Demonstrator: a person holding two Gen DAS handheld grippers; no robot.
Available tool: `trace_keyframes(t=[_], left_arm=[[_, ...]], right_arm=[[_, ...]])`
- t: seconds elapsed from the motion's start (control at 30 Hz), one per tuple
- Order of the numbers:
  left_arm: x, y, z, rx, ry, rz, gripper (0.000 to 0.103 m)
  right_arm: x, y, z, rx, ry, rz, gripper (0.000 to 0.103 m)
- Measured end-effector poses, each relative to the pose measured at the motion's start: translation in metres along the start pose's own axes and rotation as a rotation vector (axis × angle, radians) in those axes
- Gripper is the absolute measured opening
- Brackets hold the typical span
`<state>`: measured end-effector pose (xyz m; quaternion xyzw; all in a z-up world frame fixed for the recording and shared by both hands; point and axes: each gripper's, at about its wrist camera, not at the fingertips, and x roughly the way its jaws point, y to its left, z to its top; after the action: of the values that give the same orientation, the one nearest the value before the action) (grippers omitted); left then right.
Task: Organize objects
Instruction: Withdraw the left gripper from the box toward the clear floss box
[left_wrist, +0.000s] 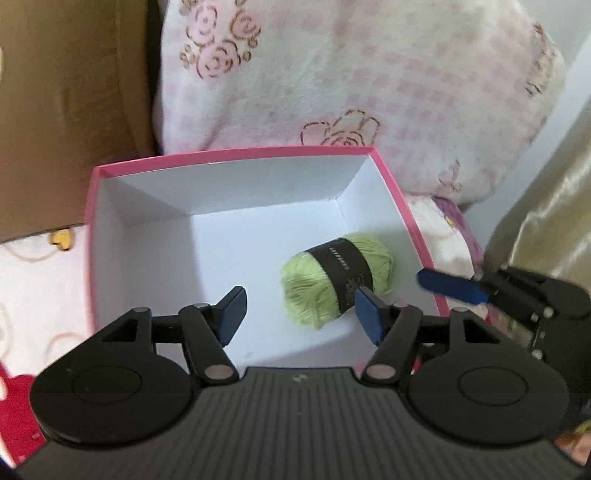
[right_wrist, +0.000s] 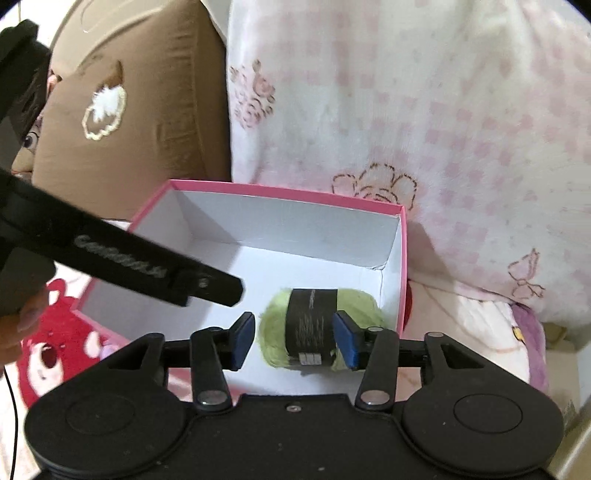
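Observation:
A light green yarn ball (left_wrist: 334, 278) with a black paper band lies inside a pink box (left_wrist: 236, 155) with white inner walls, near its right wall. My left gripper (left_wrist: 301, 314) is open and empty above the box's near edge, the yarn just beyond its right finger. My right gripper (right_wrist: 295, 338) is open, its blue pads on either side of the yarn ball (right_wrist: 321, 323) without closing on it. It also shows in the left wrist view (left_wrist: 517, 291) at the box's right rim. The left gripper's body (right_wrist: 110, 254) crosses the right wrist view over the box (right_wrist: 288, 194).
A white blanket with pink roses (left_wrist: 351, 74) rises behind the box. A brown cushion (right_wrist: 129, 110) stands at the back left. A red bear print (right_wrist: 51, 350) covers the bedding on the left. A gold satin cloth (left_wrist: 546, 206) hangs at right.

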<state>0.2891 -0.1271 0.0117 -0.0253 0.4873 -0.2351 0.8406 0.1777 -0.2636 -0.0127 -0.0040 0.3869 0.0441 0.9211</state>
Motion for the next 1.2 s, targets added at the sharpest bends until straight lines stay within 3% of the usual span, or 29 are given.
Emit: trace_keyframes(t=[0.27,0.37,0.5,0.6,1.0,1.2], left_arm=[[-0.074,0.002,-0.032,0.093,0.029,0.068,0.069],[-0.102,0.003,-0.045,0.112,0.026,0.061,0.072],[-0.135,0.009,-0.063,0.126,0.026,0.044,0.078],[-0.153,0.014,-0.079,0.126,0.032,0.029,0.079],[-0.185,0.037,-0.131,0.121,0.042,-0.004,0.085],[-0.18,0.055,-0.154,0.106,0.014,0.03,0.091]], right_arm=[[-0.045,0.028,-0.012,-0.021,0.03,0.021,0.056],[-0.063,0.037,-0.016,-0.018,0.033,0.045,0.058],[-0.092,0.055,-0.021,-0.039,0.013,0.055,0.071],[-0.106,0.07,-0.025,-0.05,0.013,0.072,0.072],[-0.134,0.125,-0.049,-0.112,0.036,0.154,0.084],[-0.128,0.146,-0.066,-0.112,0.061,0.221,0.088]])
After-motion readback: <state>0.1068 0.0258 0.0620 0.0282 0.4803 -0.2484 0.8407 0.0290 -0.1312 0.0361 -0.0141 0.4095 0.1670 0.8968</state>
